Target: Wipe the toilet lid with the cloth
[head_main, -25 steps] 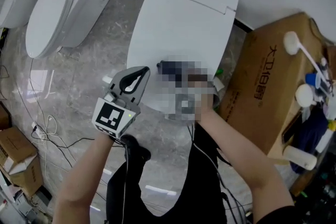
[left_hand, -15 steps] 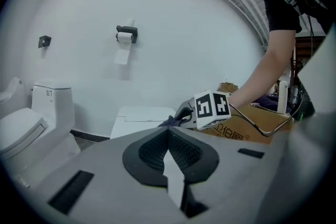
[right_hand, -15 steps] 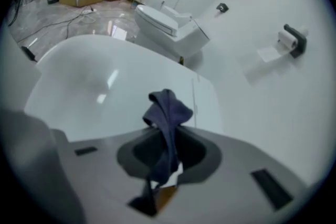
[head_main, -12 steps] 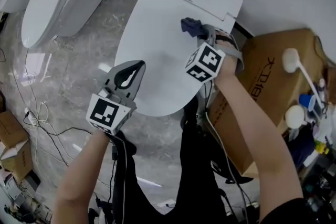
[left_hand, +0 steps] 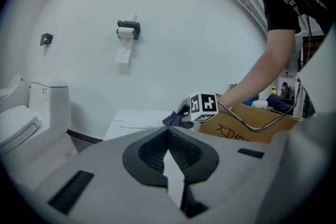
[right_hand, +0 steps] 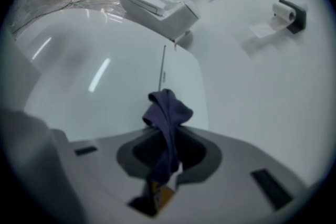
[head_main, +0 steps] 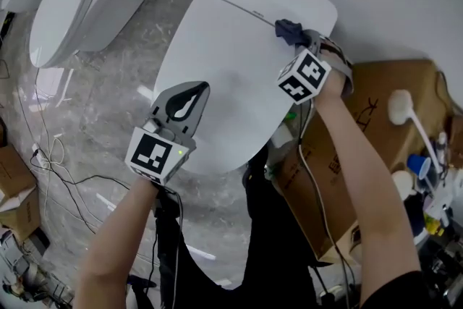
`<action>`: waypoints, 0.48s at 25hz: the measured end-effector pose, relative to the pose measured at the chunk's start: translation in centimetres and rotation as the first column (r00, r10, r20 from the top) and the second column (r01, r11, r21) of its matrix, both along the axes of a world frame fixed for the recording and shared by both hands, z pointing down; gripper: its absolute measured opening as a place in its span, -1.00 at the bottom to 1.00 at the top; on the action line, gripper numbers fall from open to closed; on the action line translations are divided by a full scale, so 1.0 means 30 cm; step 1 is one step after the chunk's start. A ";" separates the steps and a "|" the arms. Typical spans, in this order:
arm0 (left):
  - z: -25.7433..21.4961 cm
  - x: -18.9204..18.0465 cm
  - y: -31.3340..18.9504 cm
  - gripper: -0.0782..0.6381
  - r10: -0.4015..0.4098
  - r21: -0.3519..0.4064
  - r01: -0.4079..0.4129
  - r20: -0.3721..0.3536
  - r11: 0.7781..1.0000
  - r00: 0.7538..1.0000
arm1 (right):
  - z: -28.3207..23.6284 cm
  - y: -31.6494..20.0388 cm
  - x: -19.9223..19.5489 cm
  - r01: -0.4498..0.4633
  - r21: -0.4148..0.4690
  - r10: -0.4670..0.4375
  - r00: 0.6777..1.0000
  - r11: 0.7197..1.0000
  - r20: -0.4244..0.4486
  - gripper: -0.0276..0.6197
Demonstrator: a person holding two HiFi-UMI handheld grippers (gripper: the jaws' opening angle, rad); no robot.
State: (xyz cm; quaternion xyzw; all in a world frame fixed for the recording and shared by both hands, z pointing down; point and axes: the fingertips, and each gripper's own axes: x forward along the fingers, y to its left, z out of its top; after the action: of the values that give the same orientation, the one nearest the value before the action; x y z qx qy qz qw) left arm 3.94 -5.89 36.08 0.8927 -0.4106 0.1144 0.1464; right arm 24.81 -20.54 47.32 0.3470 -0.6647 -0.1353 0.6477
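Note:
The white toilet lid (head_main: 224, 69) is closed and fills the middle of the head view. My right gripper (head_main: 298, 38) is shut on a dark blue cloth (head_main: 287, 30), which sits over the lid's far right part near the hinge seam. In the right gripper view the cloth (right_hand: 167, 118) bunches up out of the jaws above the lid (right_hand: 105, 76). My left gripper (head_main: 189, 92) hovers over the lid's near left edge, jaws shut with nothing between them. From the left gripper view the cloth (left_hand: 177, 120) and the right gripper's marker cube show ahead.
A brown cardboard box (head_main: 362, 134) stands right of the toilet, with brushes and bottles (head_main: 416, 148) beyond it. Two more white toilets (head_main: 69, 0) stand at the far left. Cables (head_main: 51, 170) lie on the grey marble floor. A toilet-paper holder (left_hand: 127, 31) hangs on the wall.
My right gripper has carried the cloth from the lid's near edge up and rightwards to the far part by the hinge. The left gripper has stayed close to the lid's near left edge.

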 end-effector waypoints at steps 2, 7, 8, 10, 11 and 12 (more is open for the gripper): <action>0.003 -0.001 -0.010 -0.75 -0.005 -0.003 0.005 -0.003 1.000 1.000 | 0.030 -0.008 0.010 -0.006 -0.018 0.006 1.000 1.000 -0.010 -0.68; 0.009 0.000 0.001 -0.74 0.004 -0.008 -0.004 0.005 1.000 1.000 | 0.094 0.065 -0.019 0.003 -0.081 -0.003 1.000 0.997 0.003 -0.68; 0.010 0.000 0.004 -0.75 0.006 -0.009 -0.006 0.005 1.000 1.000 | 0.108 0.086 -0.029 0.004 -0.092 -0.003 1.000 0.996 0.007 -0.68; 0.007 0.001 0.011 -0.75 0.014 -0.008 -0.014 0.005 1.000 1.000 | 0.130 0.122 -0.044 0.000 -0.105 0.001 1.000 0.994 0.013 -0.68; 0.005 0.001 0.013 -0.75 0.019 -0.007 -0.019 0.004 1.000 1.000 | 0.135 0.136 -0.050 -0.002 -0.107 0.004 1.000 0.994 0.014 -0.68; 0.002 -0.001 0.017 -0.74 0.022 -0.006 -0.022 0.003 1.000 1.000 | 0.137 0.148 -0.058 -0.005 -0.109 0.006 1.000 0.994 0.014 -0.68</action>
State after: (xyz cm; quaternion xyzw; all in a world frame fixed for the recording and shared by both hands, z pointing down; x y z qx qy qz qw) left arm 3.92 -5.39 36.15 0.8965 -0.4007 0.1186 0.1471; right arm 23.08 -16.10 51.42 0.3137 -0.6750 -0.0944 0.6611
